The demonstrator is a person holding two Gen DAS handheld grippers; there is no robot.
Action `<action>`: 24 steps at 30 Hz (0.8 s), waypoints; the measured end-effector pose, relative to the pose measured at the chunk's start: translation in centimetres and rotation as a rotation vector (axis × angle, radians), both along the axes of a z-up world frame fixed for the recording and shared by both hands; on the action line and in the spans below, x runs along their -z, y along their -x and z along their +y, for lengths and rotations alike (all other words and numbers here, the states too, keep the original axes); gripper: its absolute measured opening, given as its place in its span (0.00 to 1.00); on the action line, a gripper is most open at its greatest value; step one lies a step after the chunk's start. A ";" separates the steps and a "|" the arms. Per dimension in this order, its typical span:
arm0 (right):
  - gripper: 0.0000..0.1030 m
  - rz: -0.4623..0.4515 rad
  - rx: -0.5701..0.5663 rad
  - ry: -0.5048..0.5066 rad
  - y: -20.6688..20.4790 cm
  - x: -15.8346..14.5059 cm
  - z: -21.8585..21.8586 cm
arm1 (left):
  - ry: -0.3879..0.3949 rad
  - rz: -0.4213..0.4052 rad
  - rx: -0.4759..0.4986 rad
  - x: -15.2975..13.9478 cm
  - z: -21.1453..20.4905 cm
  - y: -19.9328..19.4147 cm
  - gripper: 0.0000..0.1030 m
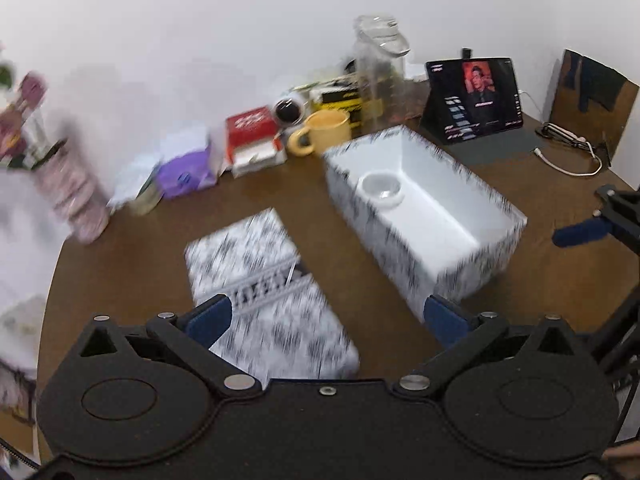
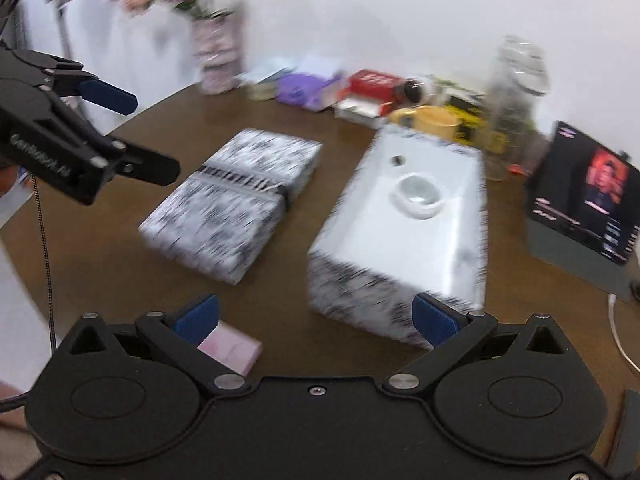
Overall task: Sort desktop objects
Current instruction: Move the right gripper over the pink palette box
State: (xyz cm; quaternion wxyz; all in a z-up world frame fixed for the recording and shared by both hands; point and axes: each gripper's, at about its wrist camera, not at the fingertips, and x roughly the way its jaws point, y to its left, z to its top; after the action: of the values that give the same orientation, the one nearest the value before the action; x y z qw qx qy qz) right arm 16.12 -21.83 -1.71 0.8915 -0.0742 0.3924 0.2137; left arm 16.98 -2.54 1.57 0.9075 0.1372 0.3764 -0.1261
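Note:
Both views are motion-blurred. An open black-and-white patterned box (image 1: 384,244) (image 2: 356,300) with a white inside stands on the brown table and holds a small white round dish (image 1: 382,190) (image 2: 418,194). Its matching lid (image 1: 264,292) (image 2: 236,204) lies flat to the left of it. My left gripper (image 1: 328,320) hangs open over the lid's near end, with nothing between its blue fingers. My right gripper (image 2: 316,320) is open above the table in front of the box, empty. A small pink box (image 2: 234,350) lies by its left finger. The left gripper (image 2: 108,96) also shows at upper left.
Along the wall stand a flower vase (image 1: 72,196) (image 2: 218,60), purple pack (image 1: 186,174), red box (image 1: 252,128), yellow mug (image 1: 326,130) (image 2: 434,118), glass jar (image 1: 380,68) (image 2: 516,100) and a lit tablet (image 1: 476,98) (image 2: 588,208). A white cable (image 1: 568,168) lies at the right.

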 end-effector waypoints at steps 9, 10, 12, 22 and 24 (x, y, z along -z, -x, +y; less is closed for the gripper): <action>1.00 0.052 -0.263 0.075 1.3 2.8 4.7 | 0.001 0.033 -0.091 1.8 3.9 5.3 1.00; 1.00 0.057 -0.299 0.094 1.3 3.2 5.2 | 0.002 0.036 -0.097 1.9 4.2 5.8 1.00; 1.00 0.065 -0.372 0.130 1.3 3.9 6.2 | 0.003 0.042 -0.106 2.2 5.1 7.5 1.00; 1.00 0.106 -0.639 0.252 0.1 7.2 9.9 | -0.014 0.073 -0.142 3.7 6.3 9.6 1.00; 1.00 0.114 -0.688 0.273 -0.2 7.9 10.6 | -0.007 0.076 -0.148 3.8 6.7 10.0 1.00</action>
State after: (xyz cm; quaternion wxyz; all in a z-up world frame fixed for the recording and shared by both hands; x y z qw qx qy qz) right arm 16.34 -11.28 -9.56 0.7262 -0.3078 0.4185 0.4502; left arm 6.98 4.11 -2.28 0.8989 0.1072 0.4203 -0.0625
